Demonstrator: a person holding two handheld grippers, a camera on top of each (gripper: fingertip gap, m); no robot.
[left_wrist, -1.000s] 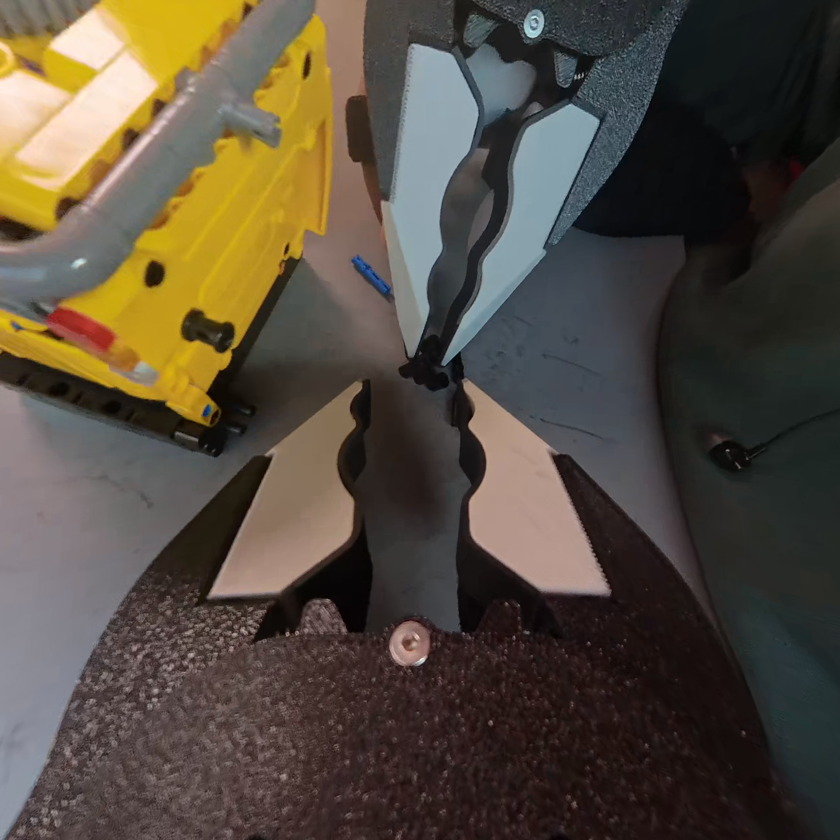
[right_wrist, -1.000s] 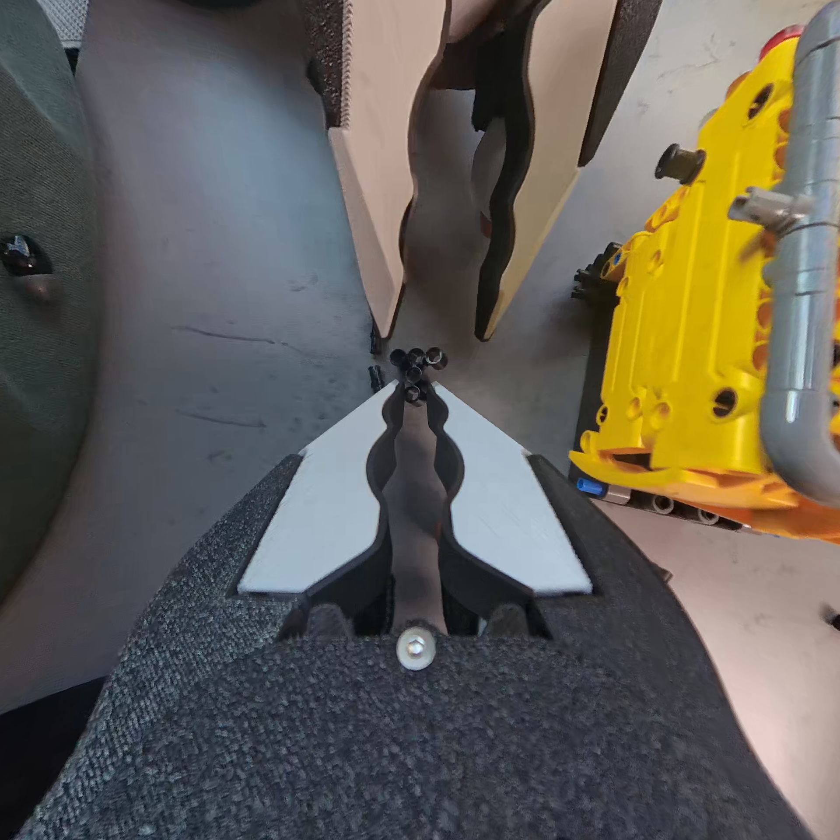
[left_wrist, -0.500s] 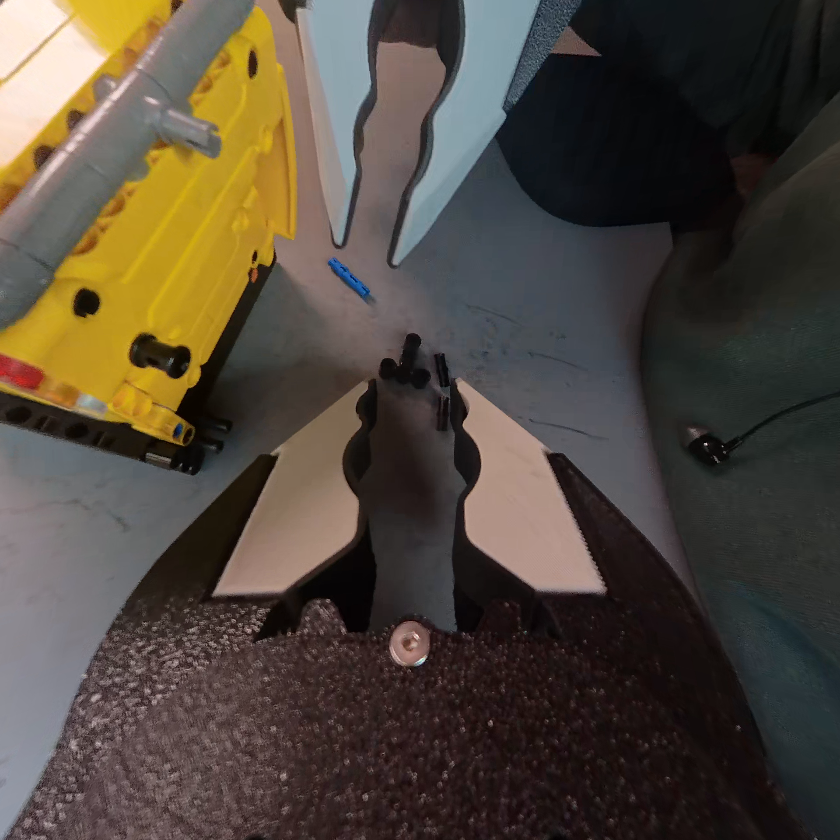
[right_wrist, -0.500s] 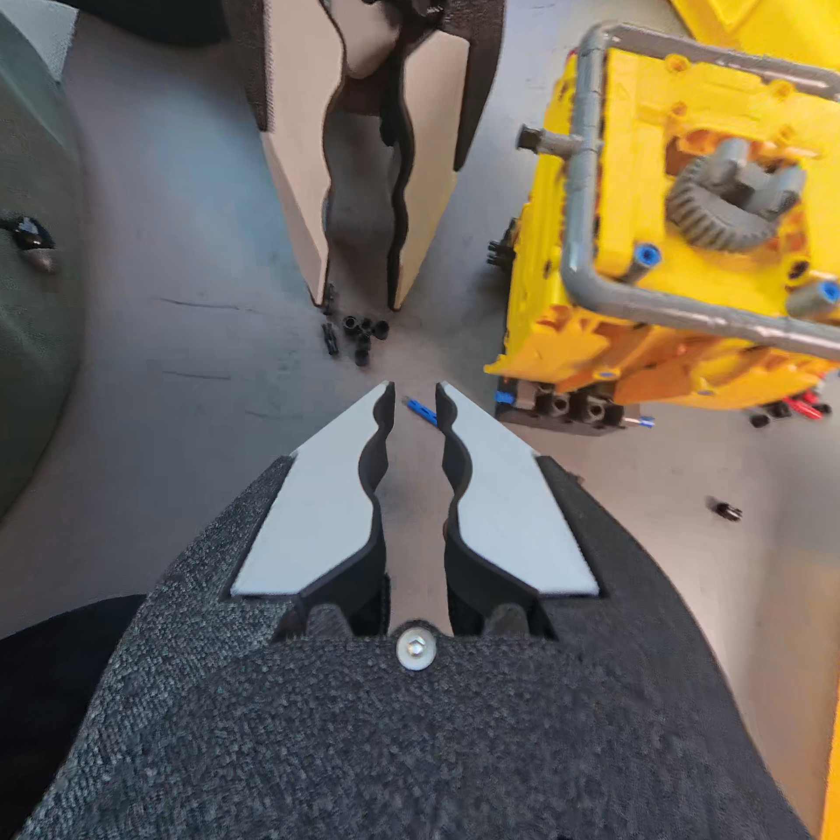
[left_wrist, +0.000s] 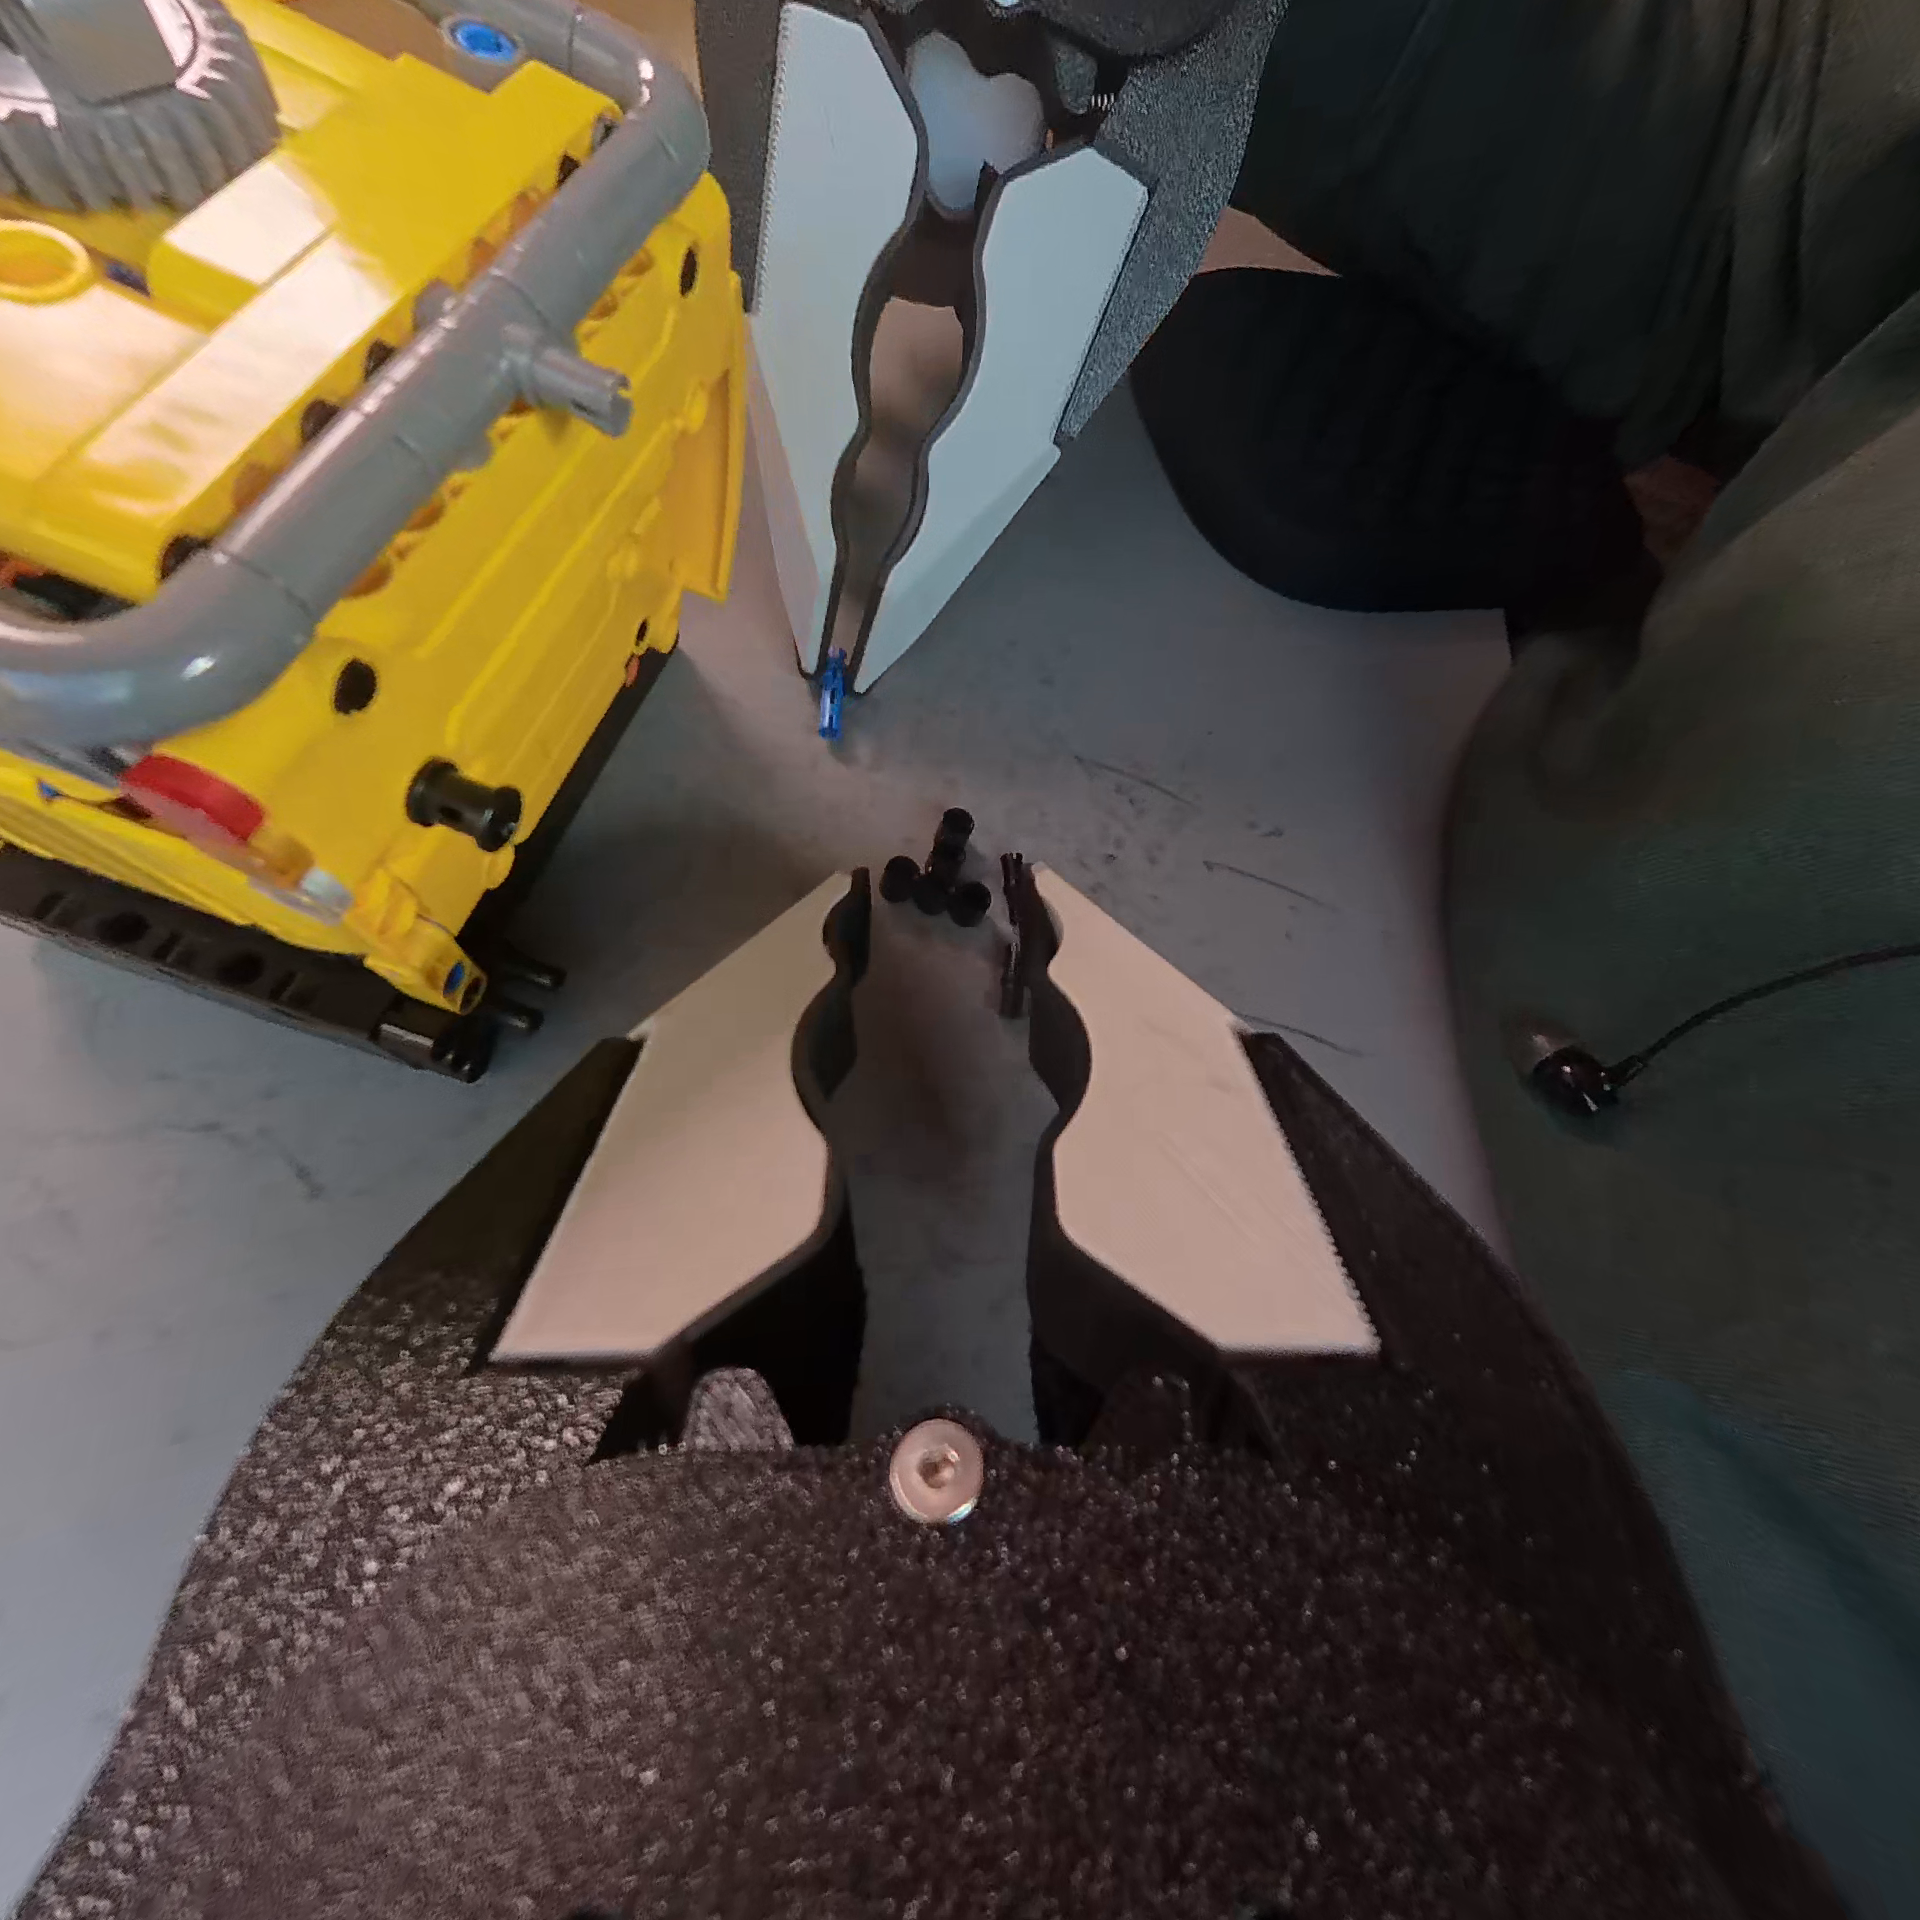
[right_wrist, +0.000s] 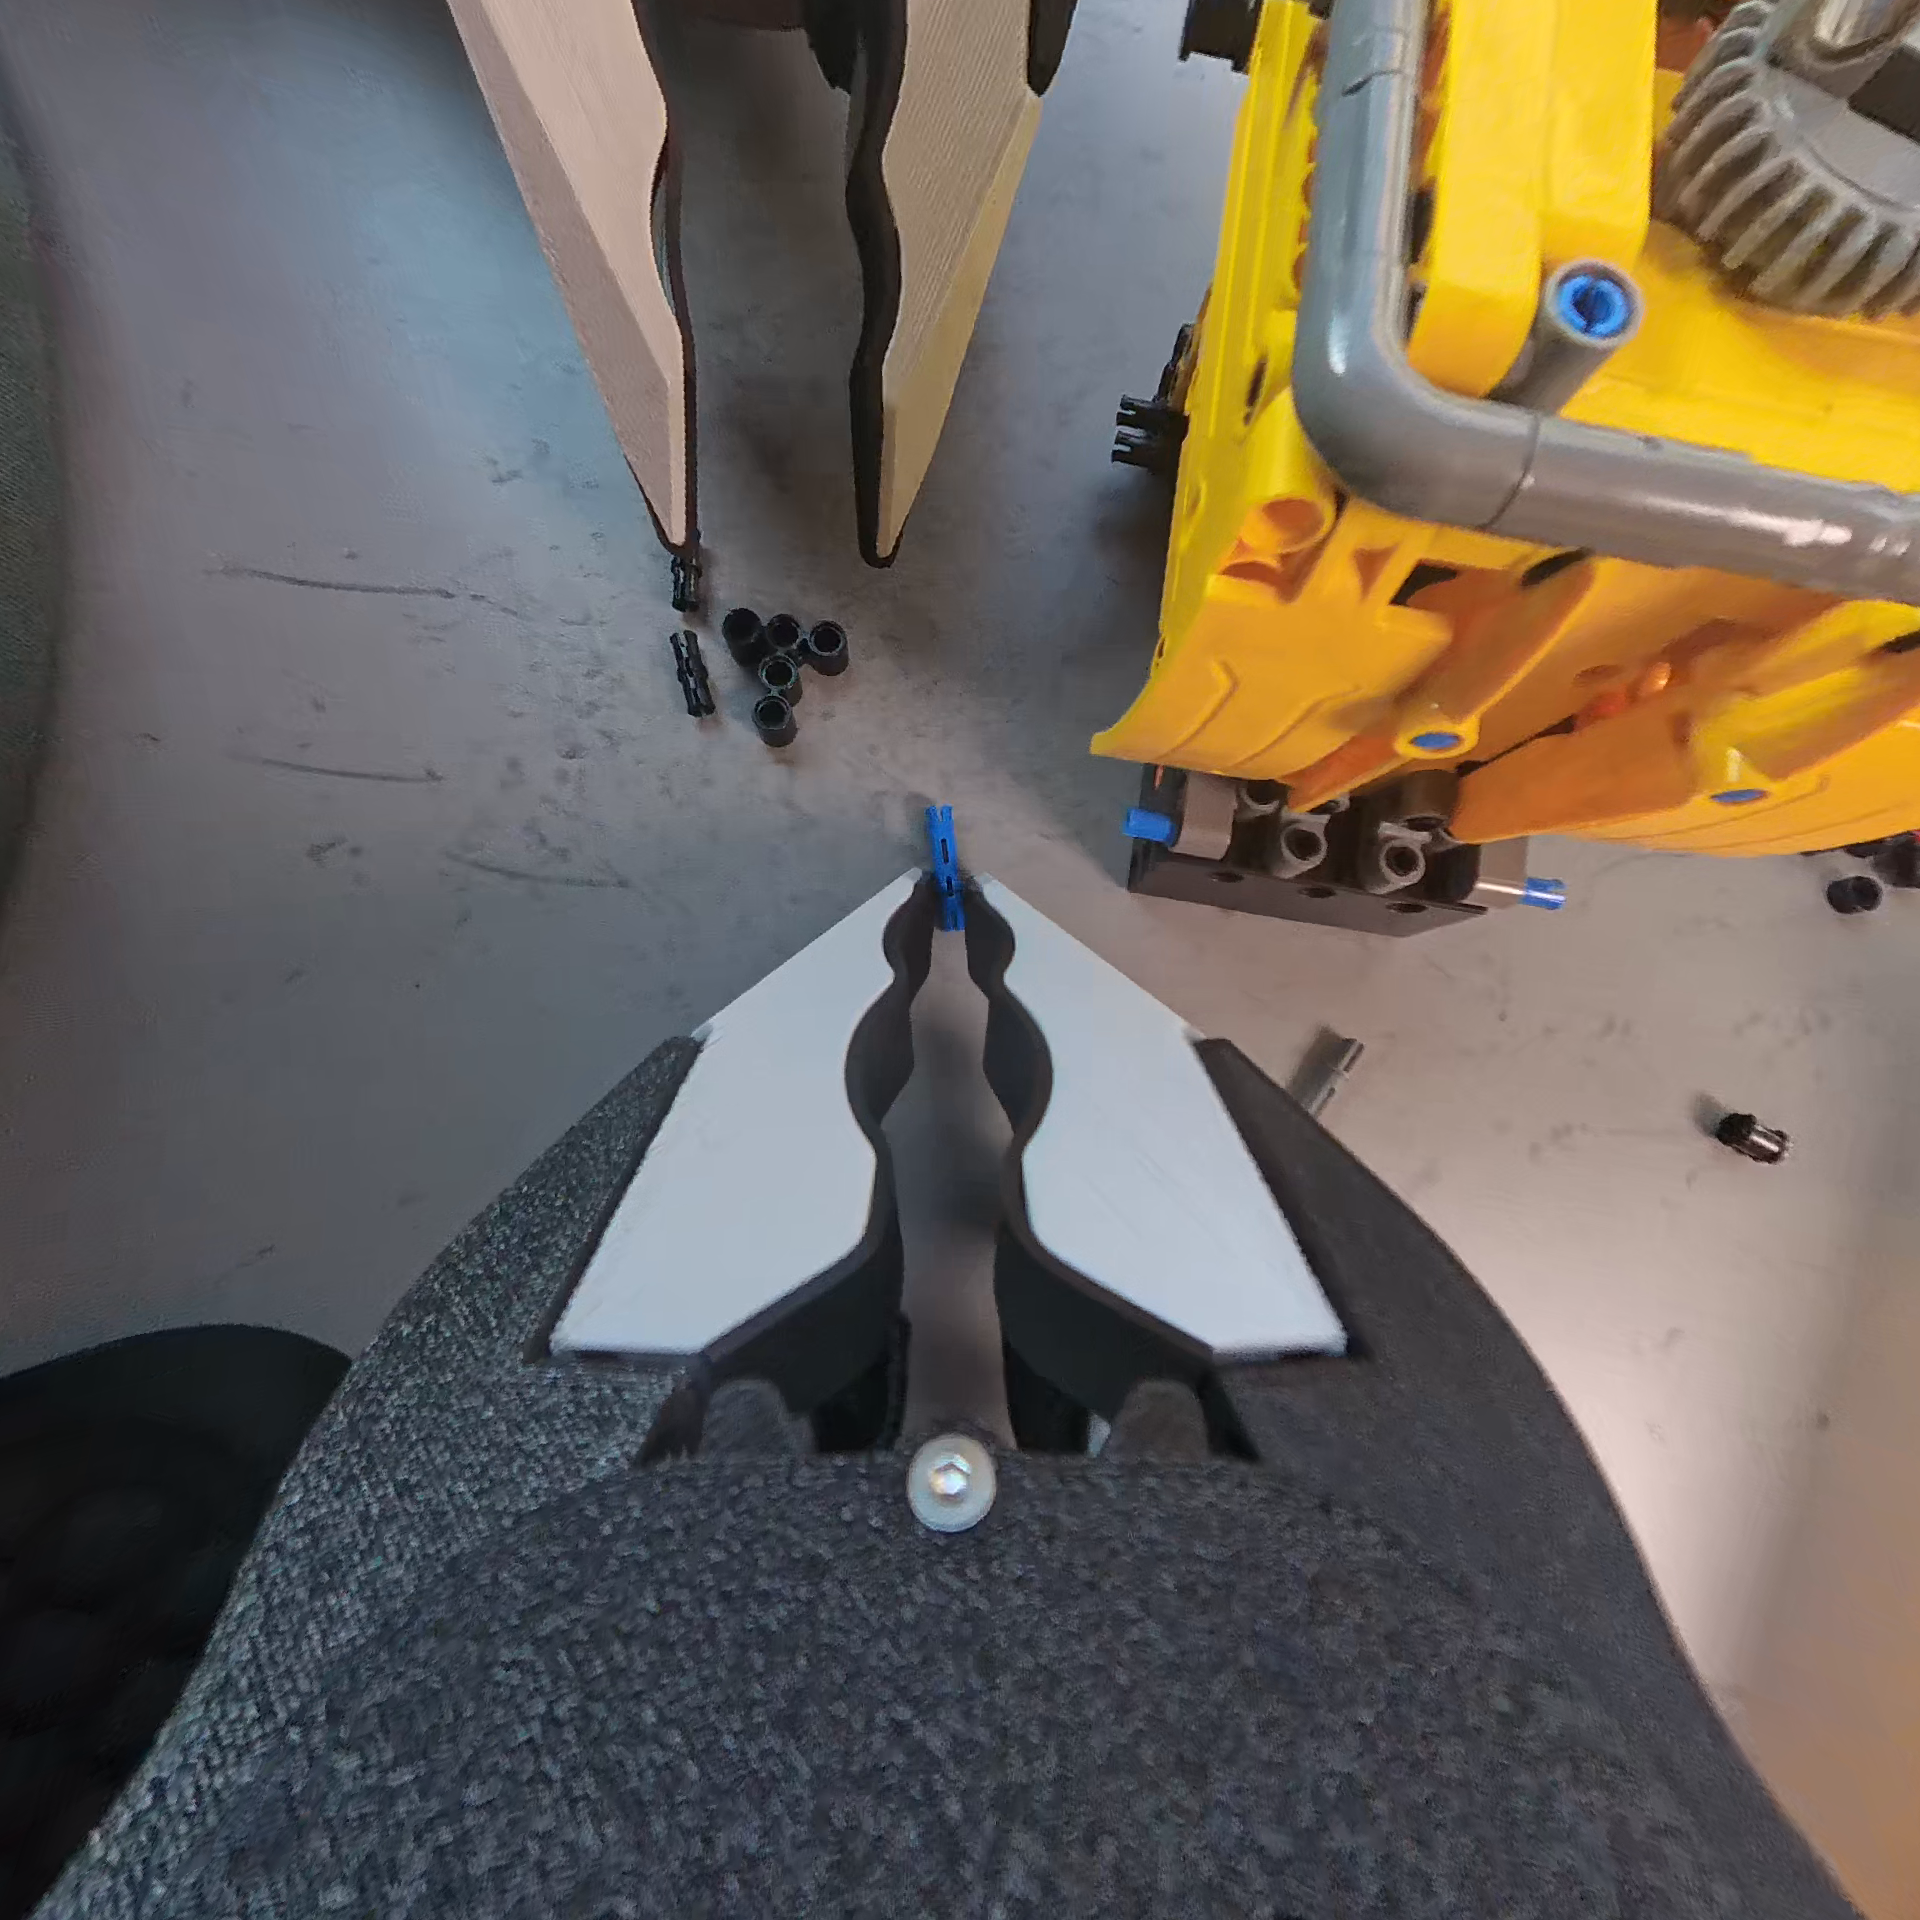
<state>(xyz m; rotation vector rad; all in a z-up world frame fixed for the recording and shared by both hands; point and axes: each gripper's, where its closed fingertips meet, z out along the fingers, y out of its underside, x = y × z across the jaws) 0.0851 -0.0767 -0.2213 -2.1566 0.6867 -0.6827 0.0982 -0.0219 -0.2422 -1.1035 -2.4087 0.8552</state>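
A grey tabotop is not shown bare: a grey tabletop (right_wrist: 312, 831) is seen carrying a large yellow brick-built model (right_wrist: 1507, 582), fitted with a grey tube frame (left_wrist: 312, 582) and a grey gear (right_wrist: 1808, 156). The left gripper (left_wrist: 940, 883) is shown with its jaws spread, nothing held, its tips just beside a cluster of small black bushes (right_wrist: 784, 665) and two thin black pins (right_wrist: 689, 673) lying on the tabletop. The right gripper (right_wrist: 945, 883) is shown with its jaws pinching a small blue pin (right_wrist: 943, 868) at the tips, beside the model's black base (right_wrist: 1309, 883).
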